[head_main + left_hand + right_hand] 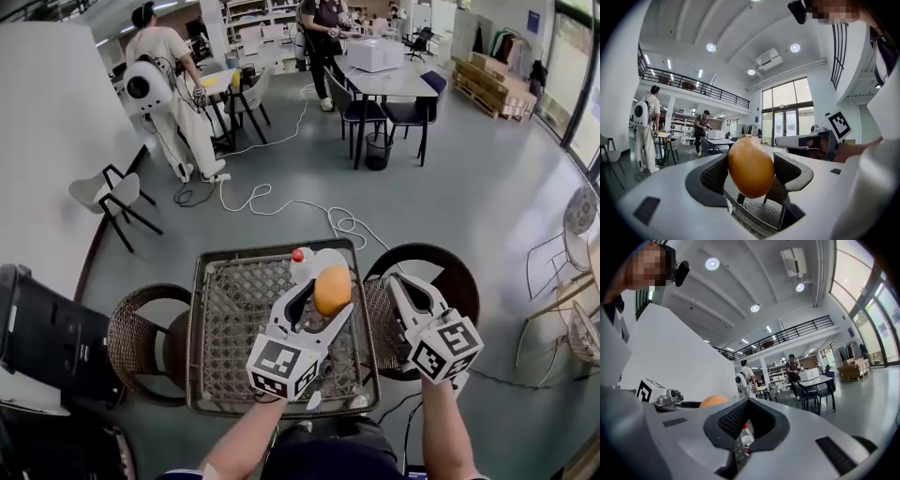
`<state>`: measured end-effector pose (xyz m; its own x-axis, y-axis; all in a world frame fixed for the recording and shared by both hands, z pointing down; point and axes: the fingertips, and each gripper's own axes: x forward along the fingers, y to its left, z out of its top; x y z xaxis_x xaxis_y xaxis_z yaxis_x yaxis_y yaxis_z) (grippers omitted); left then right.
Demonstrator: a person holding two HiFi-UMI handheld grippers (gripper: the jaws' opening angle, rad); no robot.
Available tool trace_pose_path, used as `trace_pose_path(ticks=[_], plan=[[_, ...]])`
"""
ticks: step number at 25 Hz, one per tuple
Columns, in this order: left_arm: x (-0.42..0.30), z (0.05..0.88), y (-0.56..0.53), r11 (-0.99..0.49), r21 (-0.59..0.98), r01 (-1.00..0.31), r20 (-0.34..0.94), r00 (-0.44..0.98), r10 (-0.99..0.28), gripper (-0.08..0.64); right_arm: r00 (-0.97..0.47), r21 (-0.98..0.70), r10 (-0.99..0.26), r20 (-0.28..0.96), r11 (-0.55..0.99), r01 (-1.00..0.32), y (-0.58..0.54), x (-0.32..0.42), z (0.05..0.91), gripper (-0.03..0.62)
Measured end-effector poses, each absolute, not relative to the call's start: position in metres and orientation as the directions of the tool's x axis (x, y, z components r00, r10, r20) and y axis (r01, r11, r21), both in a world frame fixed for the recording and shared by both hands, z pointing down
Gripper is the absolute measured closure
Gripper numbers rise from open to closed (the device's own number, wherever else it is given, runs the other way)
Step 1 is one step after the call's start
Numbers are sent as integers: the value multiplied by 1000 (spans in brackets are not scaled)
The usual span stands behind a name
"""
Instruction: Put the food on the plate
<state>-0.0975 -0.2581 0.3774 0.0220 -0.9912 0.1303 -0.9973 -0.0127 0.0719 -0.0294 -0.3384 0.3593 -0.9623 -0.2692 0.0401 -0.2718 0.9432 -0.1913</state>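
My left gripper (324,291) is shut on an orange-yellow, egg-shaped fruit (332,289) and holds it up above the mesh-topped table (234,319). In the left gripper view the fruit (751,167) fills the gap between both black pads. A clear bottle with a red cap (298,263) stands at the table's far edge, just behind the fruit. Beside it a pale rounded thing (330,255) is mostly hidden; I cannot tell what it is. My right gripper (397,281) hovers to the right of the fruit, shut and holding nothing (749,404). Below its jaws shows the bottle (746,437).
Round wicker chairs stand left (141,342) and right (450,277) of the table. A black case (42,328) sits at the far left. A white partition (47,122), cables on the floor (281,202), chairs, tables and two people are farther off.
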Motion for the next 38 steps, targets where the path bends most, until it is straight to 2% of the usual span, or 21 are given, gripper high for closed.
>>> trace_pose_path(ticks=[6,19,38], plan=[[-106,407,-292,88,72,-993,211,-71,-975,256,-978,-231,-194,74,951,-206,-366,-38,383,588],[-150,520,-358,316,129,-940,394,-244,-886,256,-980,-286,-112,166,945,-156,-423,-60,448,588],[-210,644,-418,537,114,-836,589,-378,-714,256,-969,-375,-75,236,913,-162,-467,-77,524,588]])
